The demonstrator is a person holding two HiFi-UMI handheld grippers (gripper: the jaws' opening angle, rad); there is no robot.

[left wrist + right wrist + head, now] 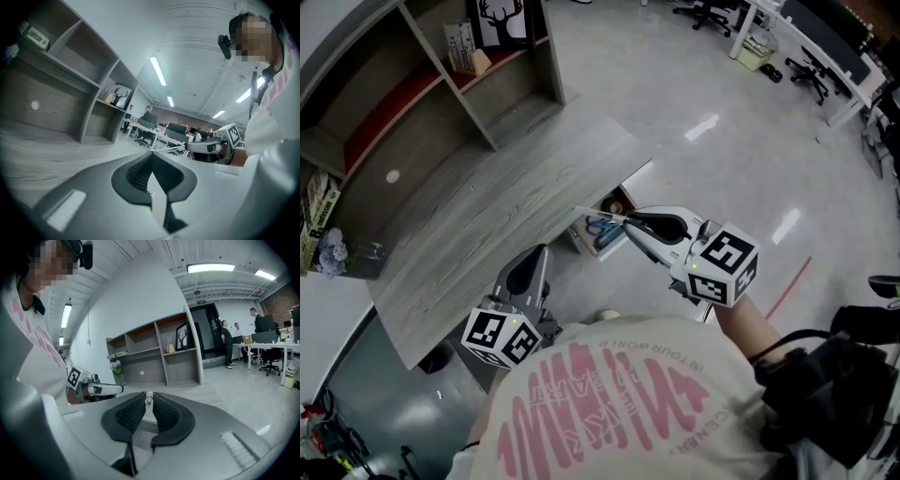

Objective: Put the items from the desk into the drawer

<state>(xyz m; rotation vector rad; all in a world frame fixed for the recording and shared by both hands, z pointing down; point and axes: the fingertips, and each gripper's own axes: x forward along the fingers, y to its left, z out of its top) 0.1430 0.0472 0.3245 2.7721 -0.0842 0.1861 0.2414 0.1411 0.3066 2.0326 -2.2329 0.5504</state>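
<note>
Under the right edge of the bench point(487, 220), going by the head view, the drawer point(584, 242) is pulled open with blue scissors point(600, 226) lying in it. Pretty much straight over it are the right tongs point(628, 223), clenched on what looks like a thin pen point(598, 214). It pokes out ahead of the tips toward the bench, long axis in line with the tongs. Over the near edge of the bench, left of the drawer, hang the left tongs point(538, 253), so the right hand is clearly the closer one.

Left gripper view: the left tongs point(151, 159) are pinched together on nothing. The right tongs show off to the right with the pen sticking out roughly level.

Right gripper view: the pads are clamped on the pen point(148, 401), and only its clear-ish end shows at the tips. Can't see the drawer from here.

My guess is the drop is basically straight down, though the pen may need lining up with the drawer's length first.
</note>
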